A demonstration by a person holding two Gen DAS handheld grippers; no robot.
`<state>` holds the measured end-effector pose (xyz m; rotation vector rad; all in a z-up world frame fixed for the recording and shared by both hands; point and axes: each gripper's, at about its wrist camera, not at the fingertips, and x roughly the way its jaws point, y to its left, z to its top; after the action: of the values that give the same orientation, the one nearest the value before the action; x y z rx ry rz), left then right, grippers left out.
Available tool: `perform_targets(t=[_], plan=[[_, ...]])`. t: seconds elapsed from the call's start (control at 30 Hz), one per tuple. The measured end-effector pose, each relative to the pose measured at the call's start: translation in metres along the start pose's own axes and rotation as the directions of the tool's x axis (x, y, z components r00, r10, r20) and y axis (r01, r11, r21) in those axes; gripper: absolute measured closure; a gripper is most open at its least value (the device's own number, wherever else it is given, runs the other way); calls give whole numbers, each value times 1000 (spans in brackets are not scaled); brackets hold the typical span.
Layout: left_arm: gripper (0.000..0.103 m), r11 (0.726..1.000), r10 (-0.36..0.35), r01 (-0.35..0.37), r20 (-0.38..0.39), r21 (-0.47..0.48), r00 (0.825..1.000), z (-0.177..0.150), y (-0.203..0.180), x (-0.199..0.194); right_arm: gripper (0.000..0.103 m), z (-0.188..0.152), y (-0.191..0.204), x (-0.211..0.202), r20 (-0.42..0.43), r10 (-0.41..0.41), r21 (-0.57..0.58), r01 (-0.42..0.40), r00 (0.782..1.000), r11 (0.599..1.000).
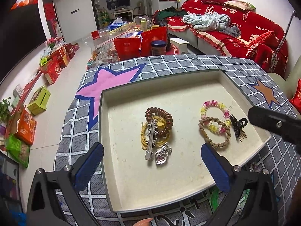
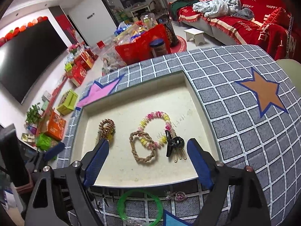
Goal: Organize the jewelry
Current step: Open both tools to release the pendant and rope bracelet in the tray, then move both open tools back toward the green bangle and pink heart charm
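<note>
Right wrist view: both the right tool and left tool gape empty; the braided hair tie overlaps the beaded bracelet, so a grab could drag both.

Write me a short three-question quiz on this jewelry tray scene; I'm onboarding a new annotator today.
1. True or false: the black claw clip lies inside the cream tray.
2. Which item overlaps the braided tan hair tie?
A. the pink-and-yellow bead bracelet
B. the brown spiral hair tie
C. the green bangle
3. Fill in: the green bangle lies on the checked cloth, ____ the tray.

Key
1. True
2. A
3. outside. Both the left hand-held gripper and the right hand-held gripper are open and hold nothing.
</note>
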<state>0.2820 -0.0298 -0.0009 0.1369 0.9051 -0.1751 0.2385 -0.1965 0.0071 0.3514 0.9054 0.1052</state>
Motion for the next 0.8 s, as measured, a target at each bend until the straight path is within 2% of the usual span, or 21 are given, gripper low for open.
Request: perform_targets(t=[0.07, 0.27, 0.53, 0.8], plan=[[0, 1000, -3, 3, -10, -4, 1000, -2, 0, -1, 0, -2, -2, -3, 10, 9, 5, -9, 1000, 1000], [0, 1000, -1, 1, -14, 6, 1000, -8, -1, -10, 0, -9, -12, -19, 49, 3, 31, -5, 999, 1000], [0, 1000, -3, 3, -9, 4, 1000, -20, 0, -29, 0, -20, -21, -33, 20, 40, 58, -42, 999, 997], [0, 1000, -30, 30, -28, 1, 999, -38, 0, -43, 0, -43, -23, -48, -7, -23, 3, 23, 1000, 1000]])
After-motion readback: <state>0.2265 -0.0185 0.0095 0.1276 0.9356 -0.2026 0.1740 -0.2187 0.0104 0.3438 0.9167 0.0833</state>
